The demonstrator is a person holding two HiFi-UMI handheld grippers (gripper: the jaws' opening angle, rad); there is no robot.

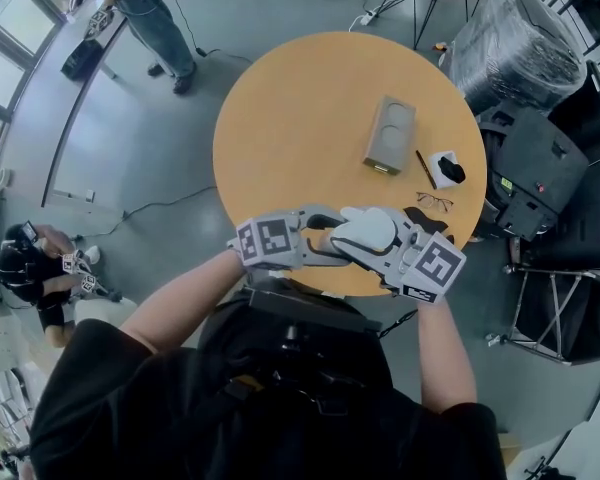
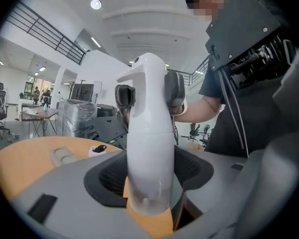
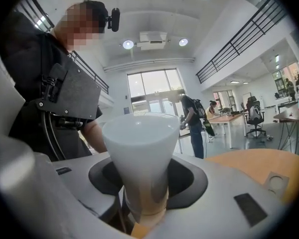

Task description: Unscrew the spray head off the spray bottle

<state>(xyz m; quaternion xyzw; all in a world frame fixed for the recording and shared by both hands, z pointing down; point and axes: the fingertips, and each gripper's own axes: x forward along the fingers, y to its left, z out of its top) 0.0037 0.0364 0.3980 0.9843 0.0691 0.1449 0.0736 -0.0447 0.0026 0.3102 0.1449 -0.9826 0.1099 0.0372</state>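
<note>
Left tongs, spread wide, clamp the spray bottle, right tongs its spray head, at the bench 6 o'clock edge; twisting may slip the smooth taper.

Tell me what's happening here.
A person is holding a white spray bottle between two handheld grippers, over the near edge of a round orange table. The left gripper clamps the bottle's lower body. The right gripper clamps the spray head. The head looks attached, not yet unscrewed.
</note>
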